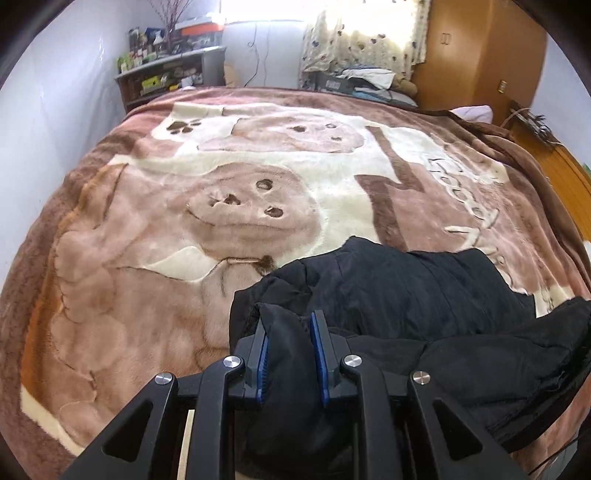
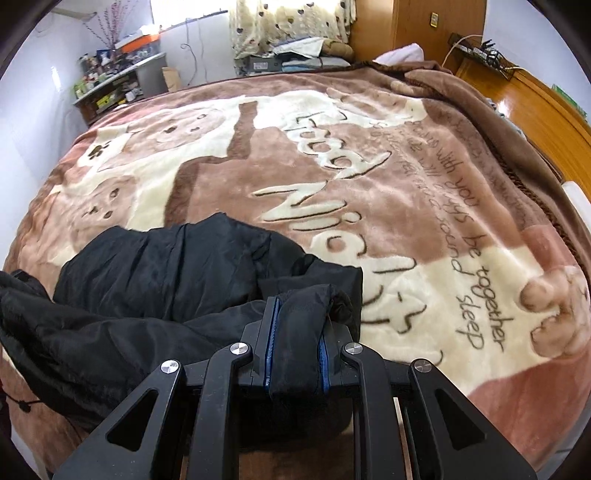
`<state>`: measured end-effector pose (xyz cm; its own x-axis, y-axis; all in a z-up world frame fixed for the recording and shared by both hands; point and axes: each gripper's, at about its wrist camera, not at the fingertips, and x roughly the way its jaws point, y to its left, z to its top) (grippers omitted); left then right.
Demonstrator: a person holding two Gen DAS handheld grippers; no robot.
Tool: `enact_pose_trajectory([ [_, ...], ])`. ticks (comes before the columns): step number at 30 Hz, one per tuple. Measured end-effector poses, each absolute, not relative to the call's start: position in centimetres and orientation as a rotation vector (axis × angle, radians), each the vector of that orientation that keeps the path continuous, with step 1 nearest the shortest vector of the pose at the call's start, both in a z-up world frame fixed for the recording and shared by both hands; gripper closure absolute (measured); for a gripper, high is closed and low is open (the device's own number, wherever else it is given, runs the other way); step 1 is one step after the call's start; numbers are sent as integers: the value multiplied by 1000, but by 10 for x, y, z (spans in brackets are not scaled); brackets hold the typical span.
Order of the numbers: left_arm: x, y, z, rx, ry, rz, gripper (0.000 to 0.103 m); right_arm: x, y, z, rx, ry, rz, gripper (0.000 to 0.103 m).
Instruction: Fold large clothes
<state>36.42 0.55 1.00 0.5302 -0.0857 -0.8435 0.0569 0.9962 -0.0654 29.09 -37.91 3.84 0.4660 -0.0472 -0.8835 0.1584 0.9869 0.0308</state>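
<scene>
- Nearest the left wrist camera, the left tongs [image 1: 288, 328] are nearly closed, their blue-lined pads pinching a thick bunched fold of a black padded jacket [image 1: 406, 291].
- Nearest the right wrist camera, the right tongs [image 2: 298, 317] are likewise nearly closed, clamping another rolled edge of the same black padded jacket [image 2: 155, 266].
- The jacket lies crumpled on the near part of the bed, stretching between the two tongs, its quilted lining facing up. Part of it is lifted where the pads grip it; the rest rests on the blanket.
- Beneath it, a plush blanket [image 1: 184, 229] in brown, pink and cream covers the whole bed. It shows bear faces, paw prints and cursive lettering.
- Beyond the far edge of the bed, a cluttered shelf unit [image 1: 166, 74] stands against the white wall on the left.
- A patterned curtain [image 2: 291, 22] hangs over a bright window at the far centre.
- A wooden wardrobe [image 1: 480, 48] stands at the far right.
</scene>
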Motion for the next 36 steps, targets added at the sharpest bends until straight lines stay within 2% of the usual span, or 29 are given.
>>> enact_pose_trajectory([
  [6, 395, 12, -14, -102, 1074, -73, 79, 320, -389, 21, 194, 1130, -148, 84],
  [9, 400, 18, -18, -155, 1085, -77, 78, 329, -399, 19, 282, 1153, -163, 80],
  [10, 400, 20, -18, -168, 1082, -75, 75, 331, -404, 19, 327, 1153, -163, 79],
  [12, 400, 29, -11, -188, 1038, -60, 59, 334, -409, 19, 374, 1161, -168, 74],
  [13, 398, 34, -4, -189, 999, -42, 47, 335, -410, 21, 369, 1166, -178, 73],
  [14, 398, 41, 3, -207, 967, -34, 40, 336, -409, 23, 353, 1156, -179, 67],
  [15, 398, 46, 7, -230, 951, -37, 39, 336, -407, 28, 323, 1131, -182, 58],
  [16, 396, 54, 13, -272, 938, -54, 37, 336, -406, 34, 296, 1101, -189, 54],
  [17, 395, 59, 15, -287, 933, -61, 37, 335, -408, 38, 293, 1078, -189, 49],
  [21, 385, 69, 24, -247, 882, -64, 34, 328, -417, 47, 340, 1013, -173, 49],
  [26, 378, 68, 2, -200, 939, -115, 33, 296, -432, 49, 348, 915, -151, 49],
  [33, 382, 43, -26, -107, 966, -235, 33, 277, -426, 1, 145, 1022, -4, 48],
  [34, 382, 39, -27, -100, 964, -243, 33, 277, -424, -5, 134, 1023, 18, 47],
  [36, 388, 28, -30, -56, 965, -262, 33, 283, -421, -17, 145, 1029, 65, 36],
])
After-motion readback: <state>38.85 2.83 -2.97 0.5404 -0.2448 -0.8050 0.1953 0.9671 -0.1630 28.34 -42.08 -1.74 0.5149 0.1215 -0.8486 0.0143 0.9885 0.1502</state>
